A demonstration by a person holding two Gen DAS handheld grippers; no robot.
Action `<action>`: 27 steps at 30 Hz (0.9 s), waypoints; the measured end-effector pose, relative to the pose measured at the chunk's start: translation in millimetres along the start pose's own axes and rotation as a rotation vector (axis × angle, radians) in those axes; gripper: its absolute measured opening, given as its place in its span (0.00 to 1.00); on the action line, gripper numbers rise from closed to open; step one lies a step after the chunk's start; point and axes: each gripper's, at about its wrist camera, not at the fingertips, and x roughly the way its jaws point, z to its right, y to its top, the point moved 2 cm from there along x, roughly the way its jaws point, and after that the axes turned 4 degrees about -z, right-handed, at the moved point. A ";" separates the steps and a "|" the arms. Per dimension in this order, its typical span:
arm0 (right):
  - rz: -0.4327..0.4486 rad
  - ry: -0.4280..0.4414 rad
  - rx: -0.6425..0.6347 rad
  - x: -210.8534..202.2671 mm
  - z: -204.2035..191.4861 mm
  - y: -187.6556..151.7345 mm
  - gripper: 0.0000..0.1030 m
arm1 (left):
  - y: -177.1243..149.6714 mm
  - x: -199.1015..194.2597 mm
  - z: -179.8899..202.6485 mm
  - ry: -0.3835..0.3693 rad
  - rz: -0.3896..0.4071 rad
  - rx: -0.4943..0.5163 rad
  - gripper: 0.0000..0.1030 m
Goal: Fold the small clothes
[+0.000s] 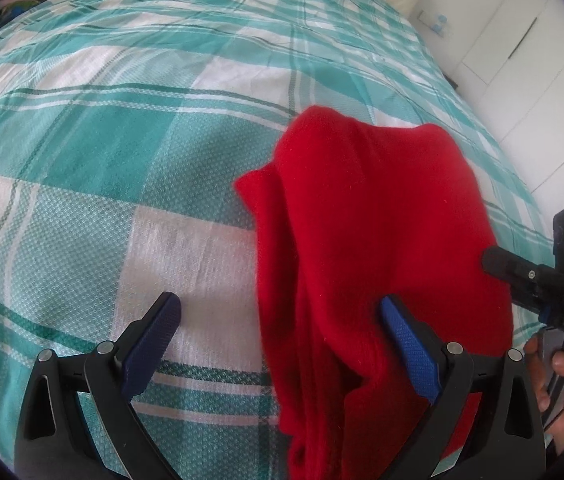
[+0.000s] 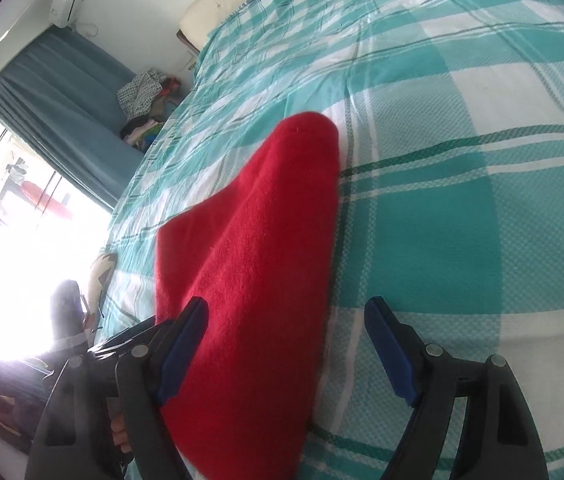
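A red knitted garment (image 1: pixel 377 240) lies bunched and partly folded on the teal and white checked bedspread (image 1: pixel 122 152). My left gripper (image 1: pixel 282 312) is open just above the bed; its right finger (image 1: pixel 405 344) rests against the garment's near part, its left finger over bare sheet. In the right wrist view the same red garment (image 2: pixel 258 248) runs between the fingers of my open right gripper (image 2: pixel 287 316), its left finger (image 2: pixel 186 340) touching the cloth. The right gripper also shows at the right edge of the left wrist view (image 1: pixel 537 284), beside the garment.
A cream headboard cushion (image 2: pixel 226 12) is at the bed's far end. A pile of clothes (image 2: pixel 146 108) sits by the blue curtain (image 2: pixel 54 92) and bright window. White cupboard doors (image 1: pixel 521 52) stand beside the bed.
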 end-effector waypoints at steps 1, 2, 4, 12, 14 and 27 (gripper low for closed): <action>-0.013 -0.017 -0.019 9.5 -2.8 1.0 0.75 | -0.5 1.9 0.0 -0.004 -0.001 -0.002 0.98; -0.012 -0.060 -0.057 16.3 -7.8 1.4 0.65 | -1.2 3.8 0.4 -0.004 -0.003 -0.002 0.98; -0.013 -0.189 -0.186 26.7 -25.8 0.2 0.48 | -3.9 6.9 4.6 -0.002 -0.005 0.023 0.92; 0.135 -0.550 -0.647 16.3 -107.7 -36.2 0.27 | -3.7 -23.0 25.7 -0.057 0.068 0.055 0.21; 0.204 -0.529 -0.654 -6.4 -121.3 -35.6 0.27 | 1.0 -48.5 28.8 -0.086 0.133 0.049 0.20; 0.104 -0.468 -0.310 -31.4 -55.2 -19.7 0.62 | -18.1 -53.2 27.1 0.133 0.115 0.073 0.66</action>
